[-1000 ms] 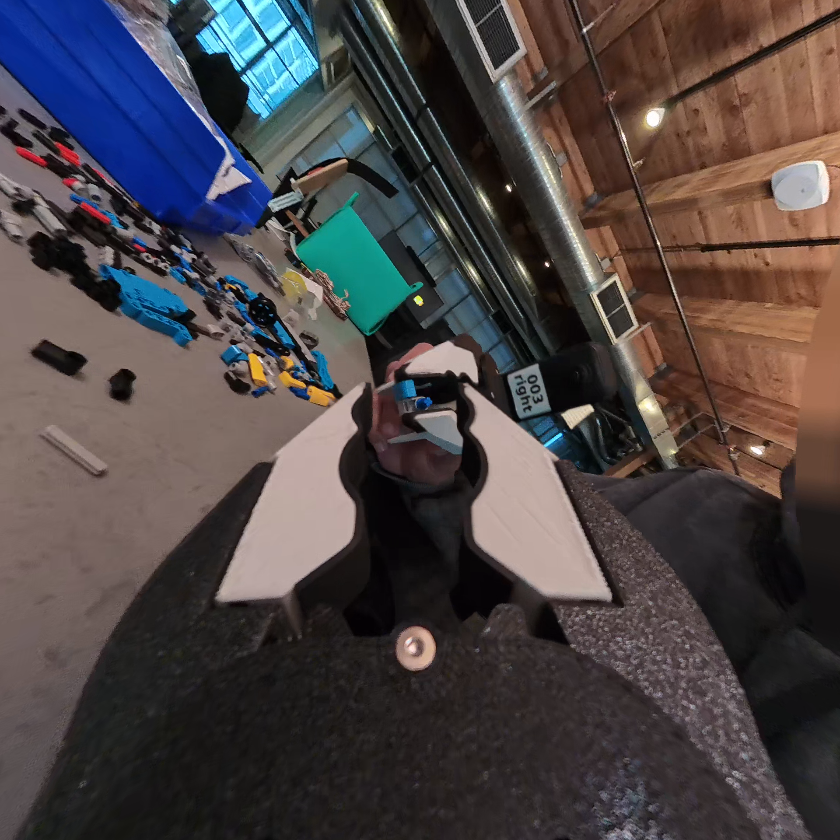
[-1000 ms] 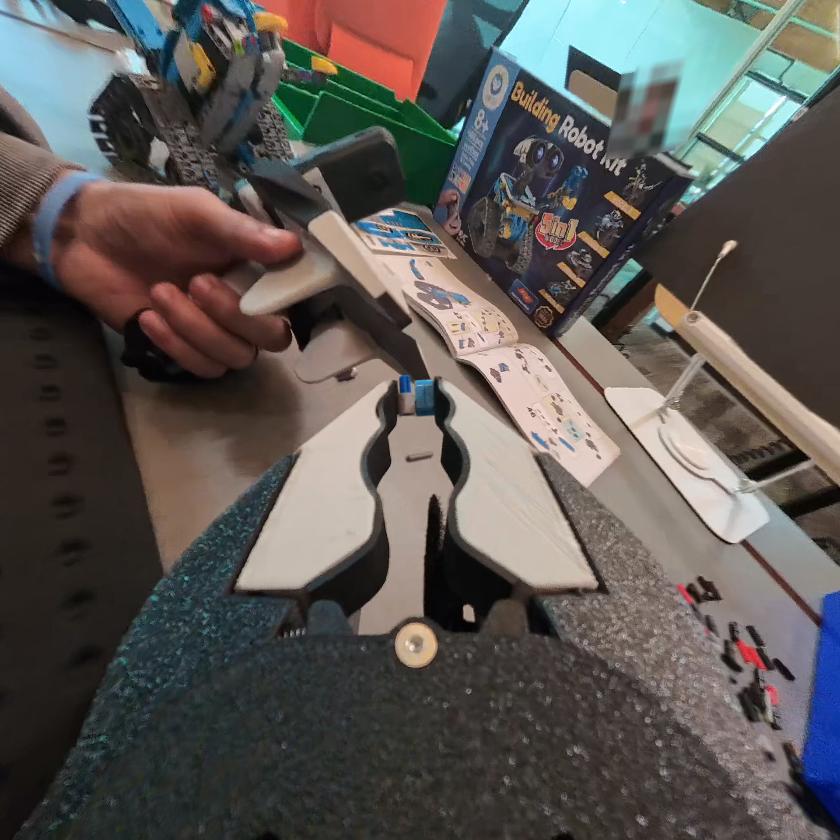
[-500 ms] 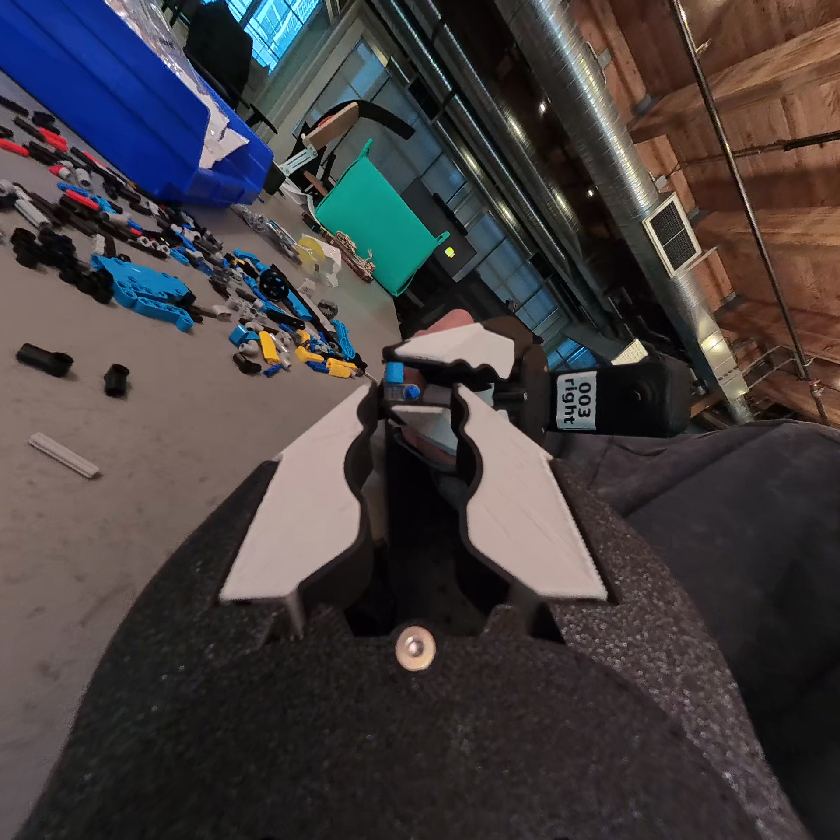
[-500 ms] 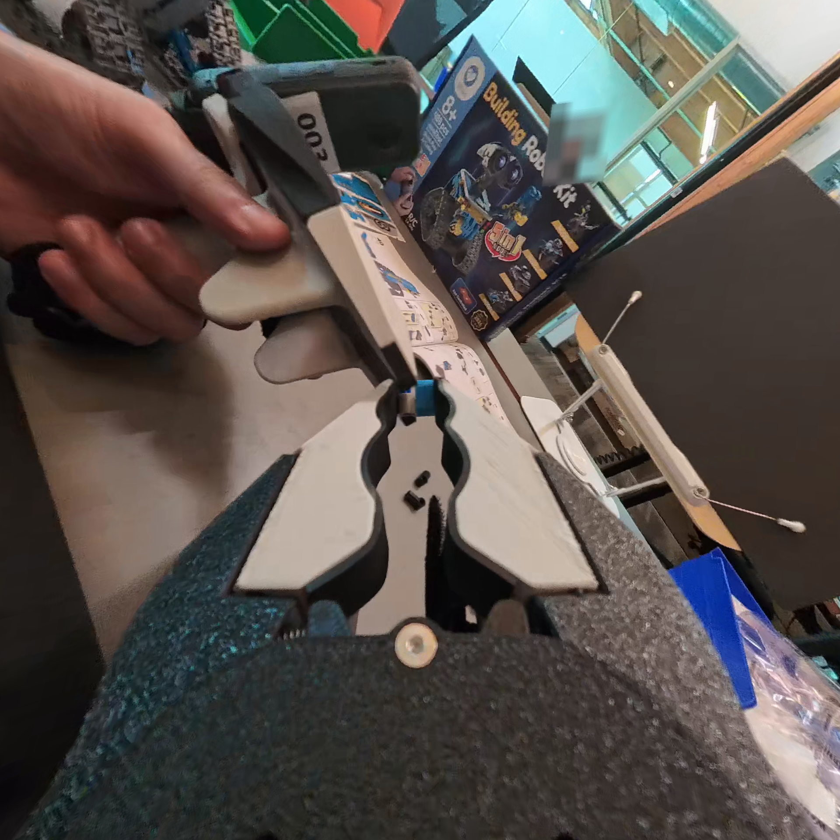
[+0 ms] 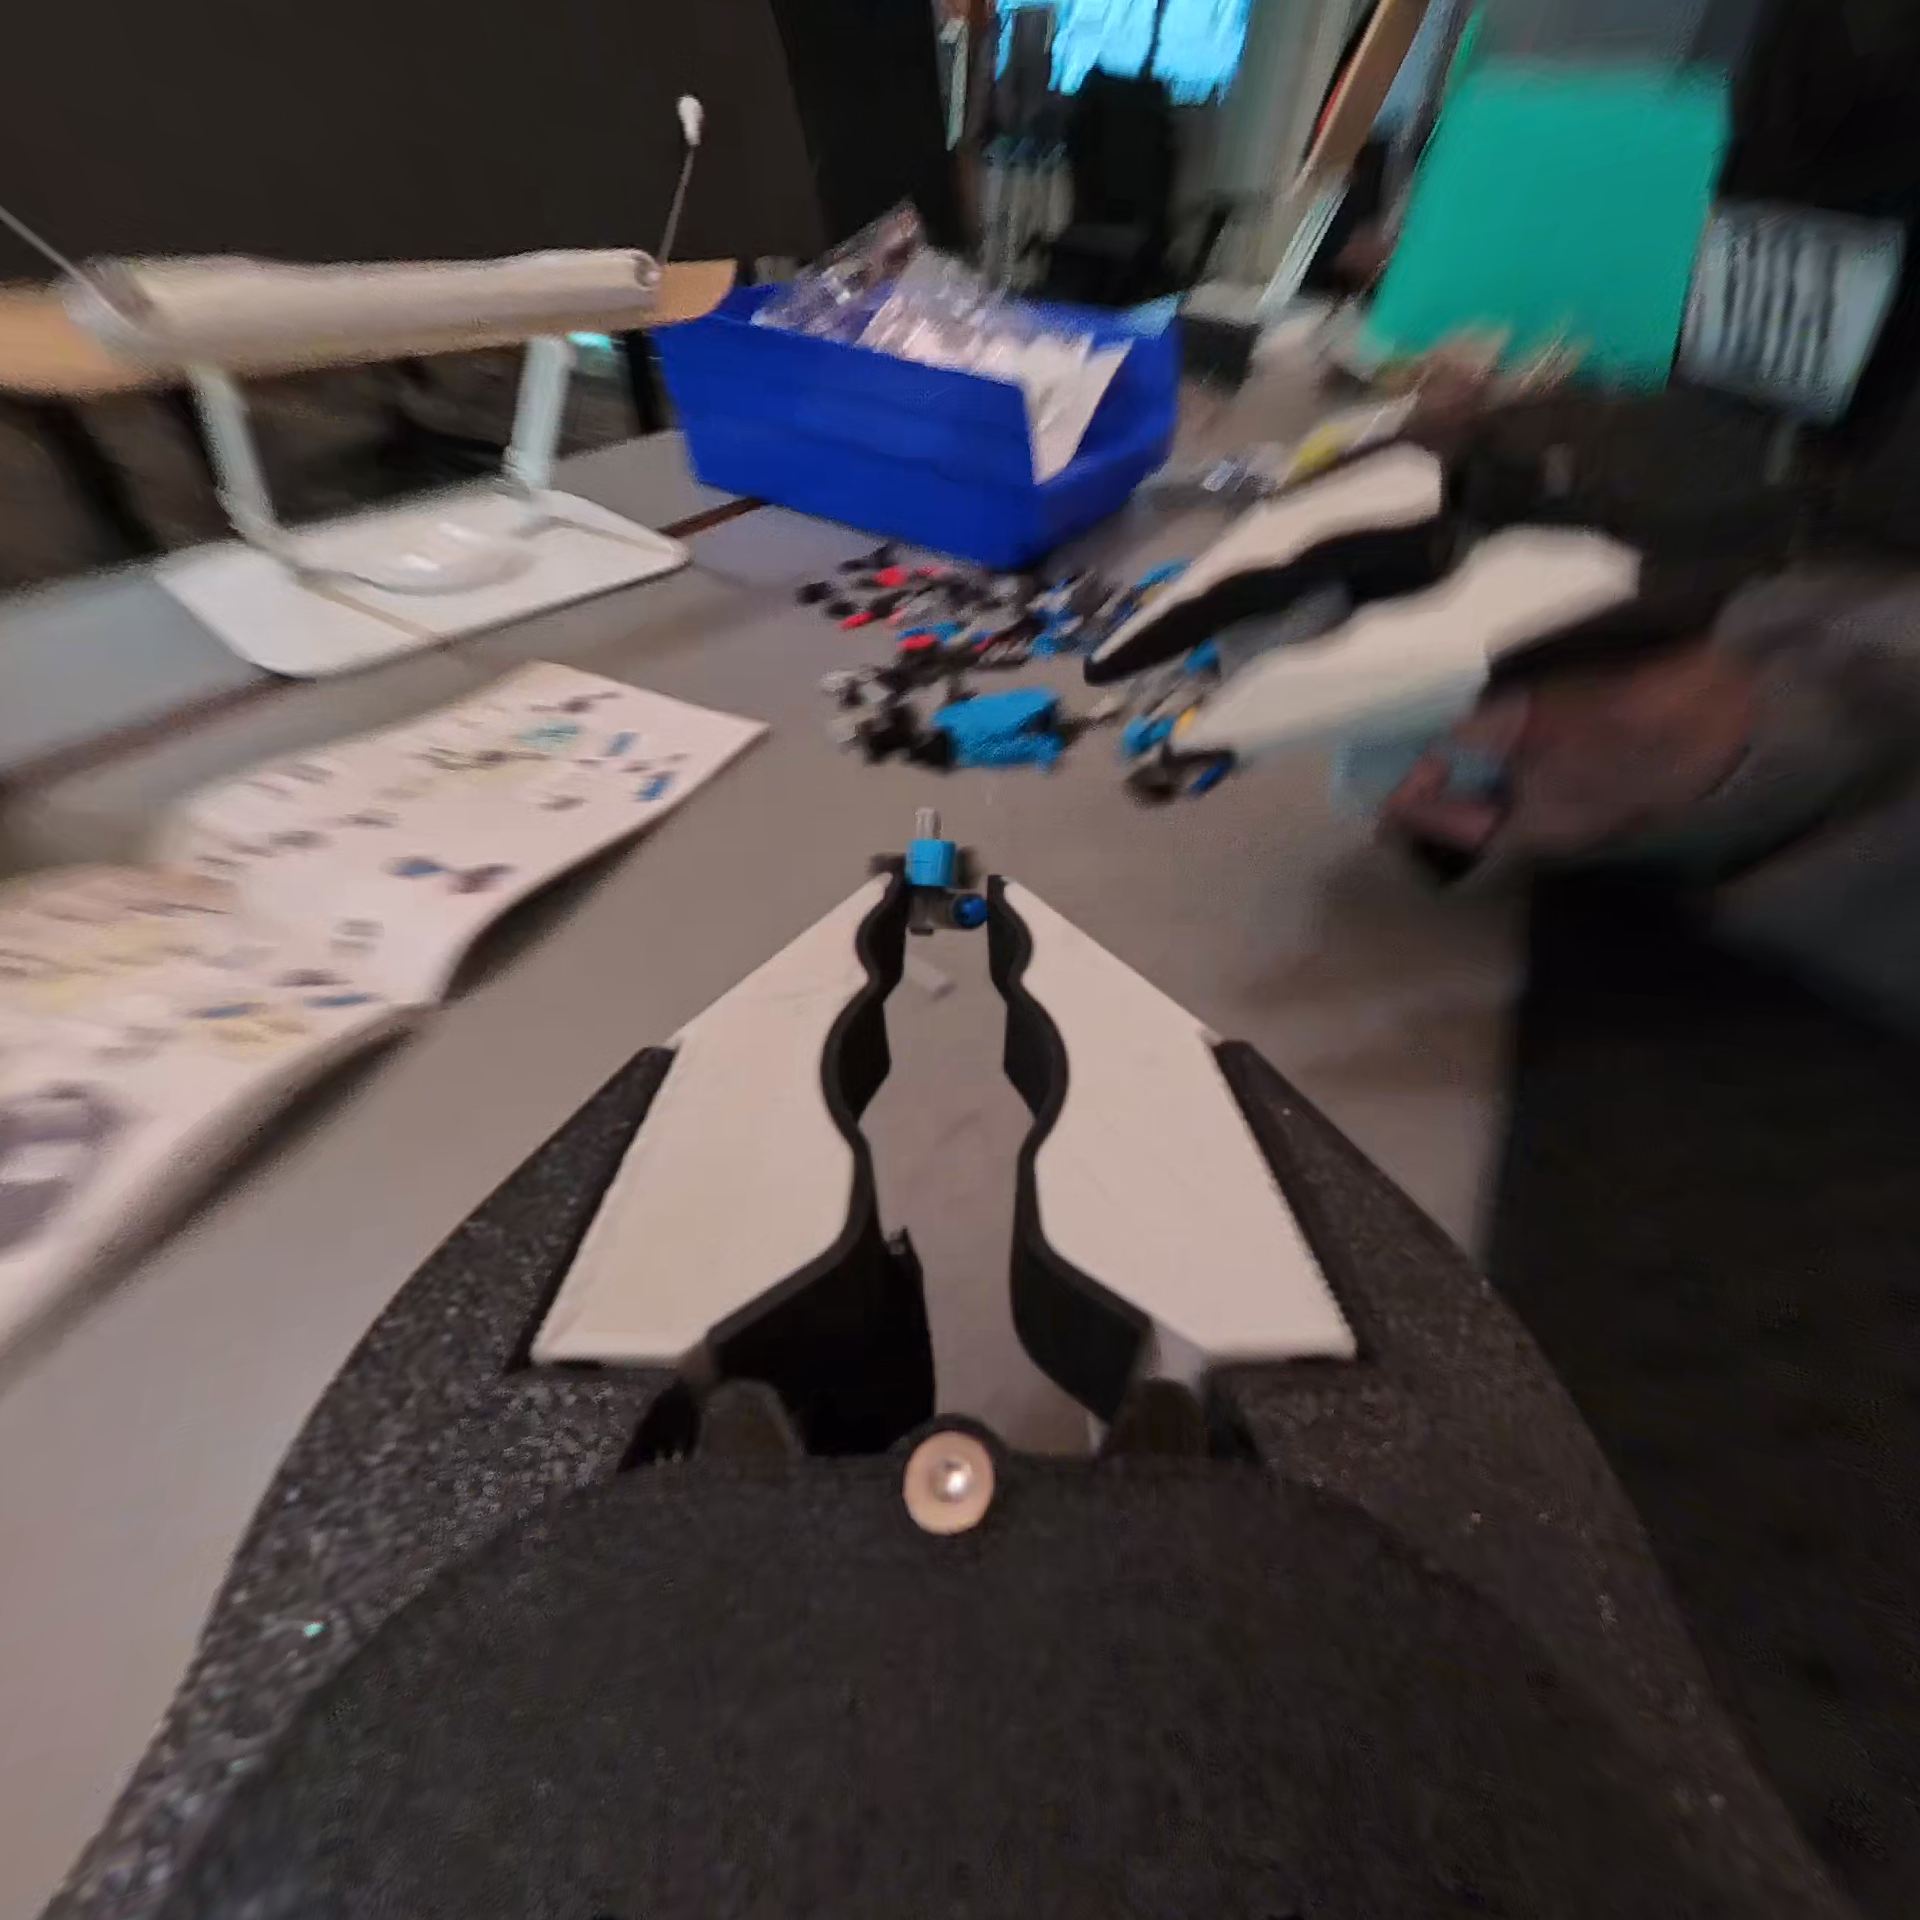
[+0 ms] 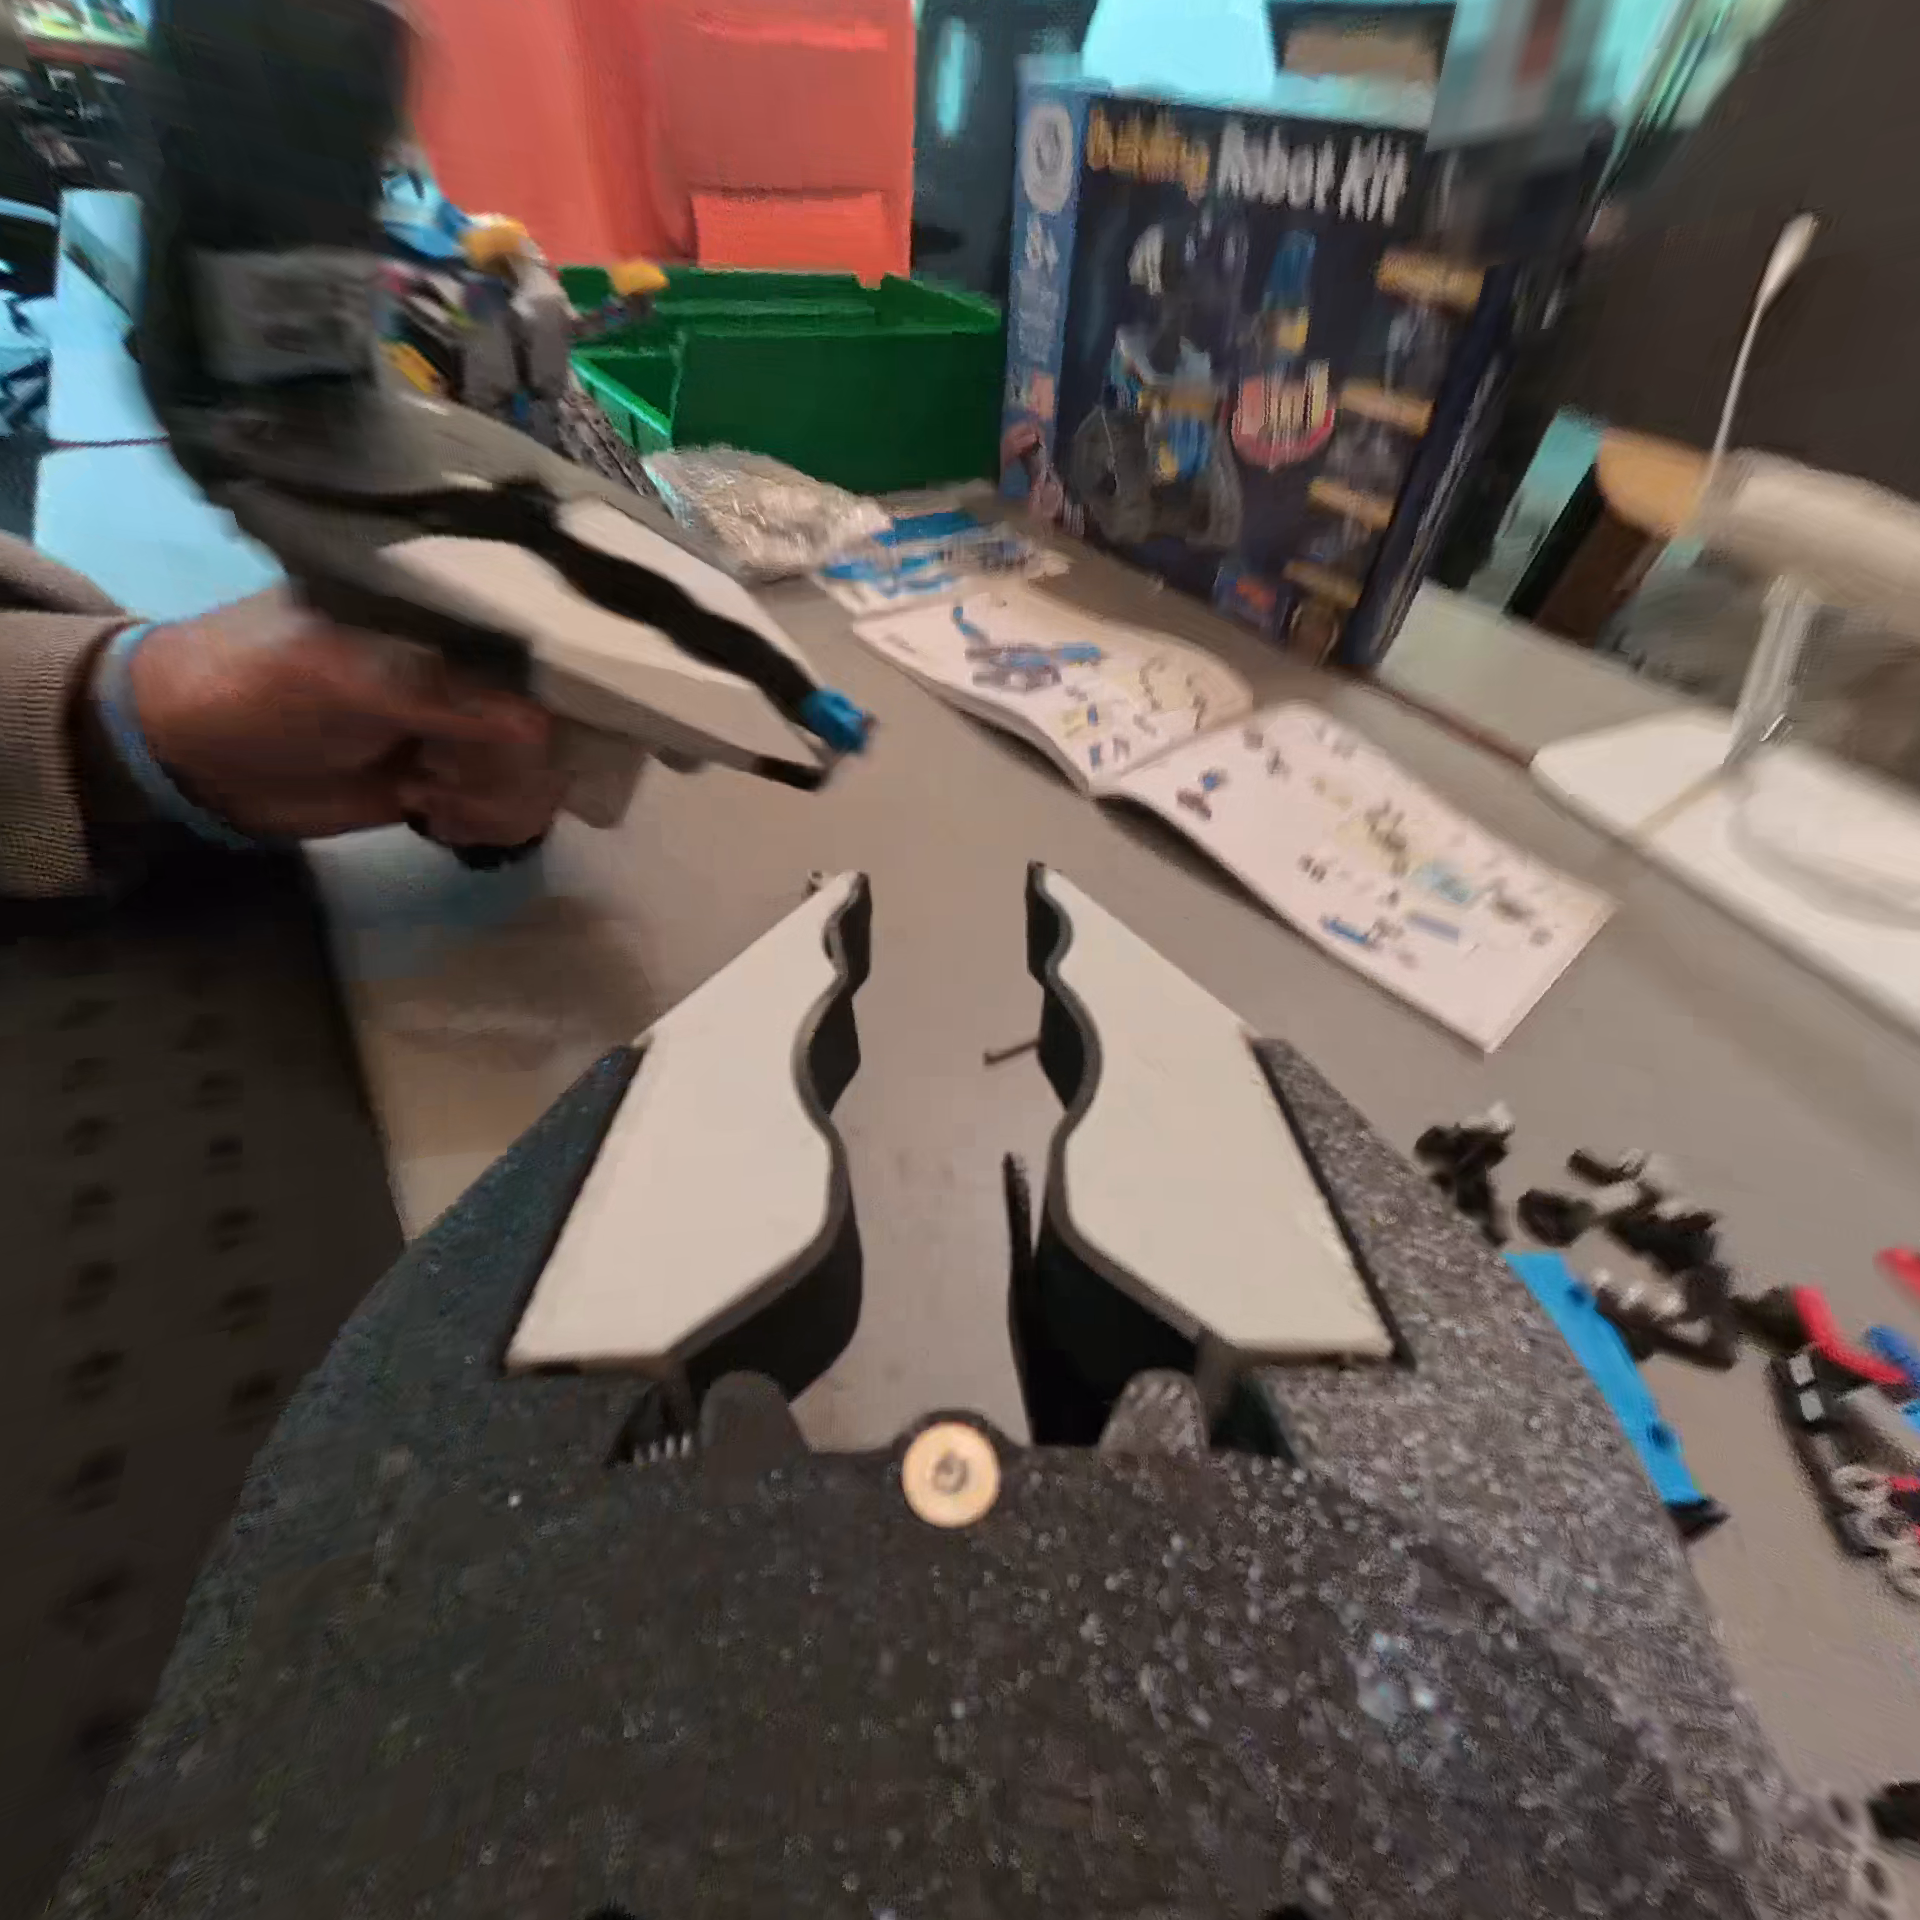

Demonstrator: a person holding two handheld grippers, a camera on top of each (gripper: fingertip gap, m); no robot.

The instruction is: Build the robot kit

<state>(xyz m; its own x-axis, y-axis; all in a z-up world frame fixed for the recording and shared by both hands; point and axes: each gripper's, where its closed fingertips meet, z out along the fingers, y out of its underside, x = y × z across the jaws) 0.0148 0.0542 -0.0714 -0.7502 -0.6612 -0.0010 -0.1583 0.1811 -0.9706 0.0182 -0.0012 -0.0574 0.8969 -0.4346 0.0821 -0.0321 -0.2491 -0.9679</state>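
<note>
Grey tabletop (image 5: 1195, 935) carries an open instruction booklet (image 5: 343, 883), a blue bin (image 5: 904, 436) with clear bags, a white lamp base (image 5: 416, 582) and a scatter of small black, blue and red building parts (image 5: 966, 665); in the right wrist view a robot kit box (image 6: 1247, 384) stands behind the booklet beside a green bin (image 6: 831, 384). Left gripper (image 5: 940, 888), above the tabletop: fingers nearly closed, pinching a small blue-and-grey connector piece (image 5: 928, 868) at the tips. Right gripper (image 6: 945, 894): fingers apart, nothing between them, loose parts just to its right.
</note>
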